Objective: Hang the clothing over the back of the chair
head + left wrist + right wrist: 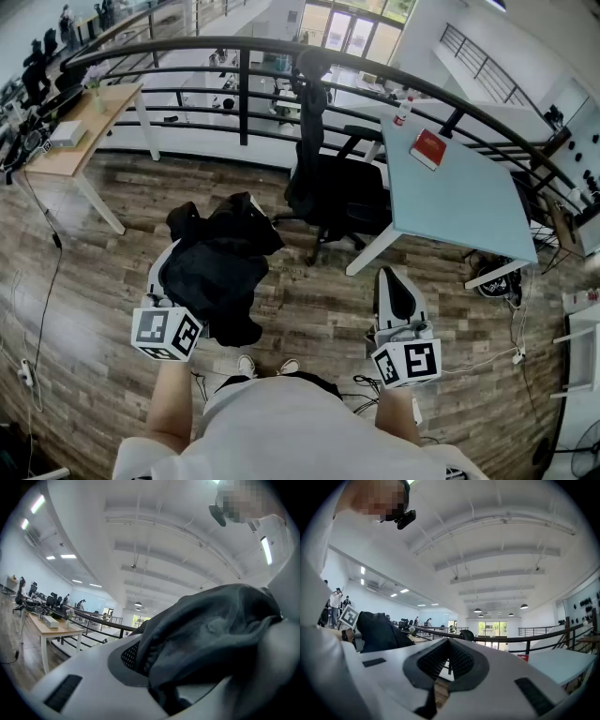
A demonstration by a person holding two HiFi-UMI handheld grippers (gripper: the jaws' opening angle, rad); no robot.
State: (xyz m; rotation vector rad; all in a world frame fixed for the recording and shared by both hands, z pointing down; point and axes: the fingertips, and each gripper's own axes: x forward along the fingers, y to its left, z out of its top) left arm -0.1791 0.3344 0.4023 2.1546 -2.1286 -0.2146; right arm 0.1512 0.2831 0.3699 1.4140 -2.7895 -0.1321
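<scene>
A black garment (220,267) hangs bunched from my left gripper (173,258), which is shut on it at the lower left of the head view. In the left gripper view the dark cloth (211,630) fills the space between the jaws. The black office chair (333,192) stands ahead, at the light blue table, with its tall back (309,103) toward the railing. My right gripper (392,277) is held level to the right of the garment, its jaws shut and empty. Past its fingertips (447,641) the chair's headrest (466,634) shows far off.
A light blue table (469,211) stands right of the chair, with a red book (428,148) and a bottle (403,111) on it. A curved black railing (244,56) runs behind. A wooden desk (84,127) is at the far left. Cables lie on the wood floor (309,309).
</scene>
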